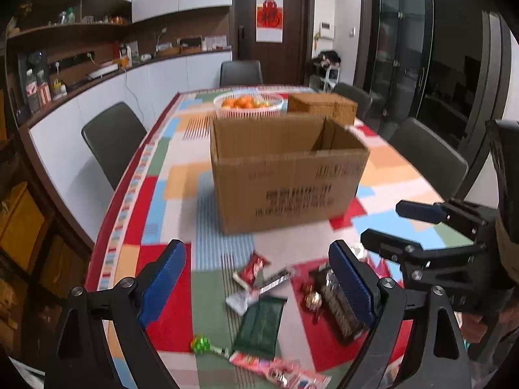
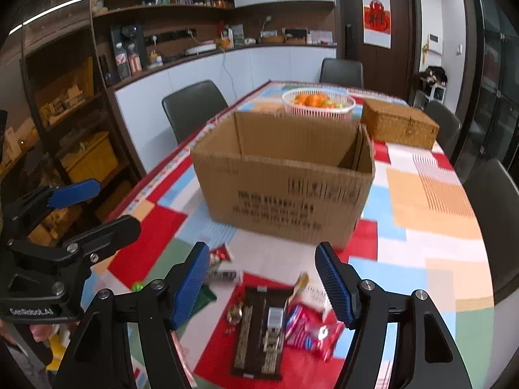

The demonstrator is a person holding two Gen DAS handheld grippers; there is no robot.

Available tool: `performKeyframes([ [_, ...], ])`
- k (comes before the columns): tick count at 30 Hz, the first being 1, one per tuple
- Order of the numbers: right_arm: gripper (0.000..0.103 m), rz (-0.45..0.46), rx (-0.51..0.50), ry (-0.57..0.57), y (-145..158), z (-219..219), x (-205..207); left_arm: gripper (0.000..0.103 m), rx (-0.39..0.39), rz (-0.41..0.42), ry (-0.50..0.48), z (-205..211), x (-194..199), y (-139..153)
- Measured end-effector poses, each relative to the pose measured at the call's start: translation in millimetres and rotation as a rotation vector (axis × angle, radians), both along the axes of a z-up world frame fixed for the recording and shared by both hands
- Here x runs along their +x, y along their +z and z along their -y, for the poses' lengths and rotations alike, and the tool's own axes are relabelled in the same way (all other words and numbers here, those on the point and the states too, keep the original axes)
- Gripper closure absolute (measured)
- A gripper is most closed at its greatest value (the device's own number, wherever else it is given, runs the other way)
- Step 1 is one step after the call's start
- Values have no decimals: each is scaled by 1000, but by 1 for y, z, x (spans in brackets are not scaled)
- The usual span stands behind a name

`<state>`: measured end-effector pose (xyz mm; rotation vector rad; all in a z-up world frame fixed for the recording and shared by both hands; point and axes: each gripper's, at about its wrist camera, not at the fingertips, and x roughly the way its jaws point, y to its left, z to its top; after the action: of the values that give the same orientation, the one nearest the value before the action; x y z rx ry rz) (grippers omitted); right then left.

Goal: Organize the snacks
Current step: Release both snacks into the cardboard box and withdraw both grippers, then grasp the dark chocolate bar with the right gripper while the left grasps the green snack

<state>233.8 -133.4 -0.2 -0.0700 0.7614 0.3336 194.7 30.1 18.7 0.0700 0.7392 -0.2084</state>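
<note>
An open cardboard box [image 1: 285, 175] [image 2: 282, 178] stands on the patchwork tablecloth; its visible part looks empty. Loose snacks lie in front of it: a red packet [image 1: 251, 267], a green packet [image 1: 259, 324], a dark cookie tray [image 1: 337, 304] [image 2: 259, 327], a pink packet [image 1: 282, 369], a green wrapped candy [image 1: 202, 345], and a red-and-white packet [image 2: 308, 330]. My left gripper [image 1: 259, 282] hovers open above the red and green packets, holding nothing. My right gripper [image 2: 262, 287] [image 1: 400, 225] is open over the cookie tray, also with nothing between its pads. In the right wrist view, the left gripper [image 2: 97, 210] shows at the left edge.
Behind the box are a white basket of oranges [image 1: 248, 103] [image 2: 319, 102] and a wicker case [image 1: 322, 107] [image 2: 399, 124]. Dark chairs [image 1: 112, 139] [image 2: 496, 207] ring the table. The table's left edge [image 1: 107, 236] runs close to the snacks.
</note>
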Motion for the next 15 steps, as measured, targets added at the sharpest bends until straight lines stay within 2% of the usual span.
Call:
performKeyframes([
  [4, 35, -72, -19, -4, -21, 0, -4, 13, 22, -74, -8, -1, -6, -25],
  [15, 35, -269, -40, -15, -77, 2, -12, 13, 43, -213, -22, -1, -11, -72],
])
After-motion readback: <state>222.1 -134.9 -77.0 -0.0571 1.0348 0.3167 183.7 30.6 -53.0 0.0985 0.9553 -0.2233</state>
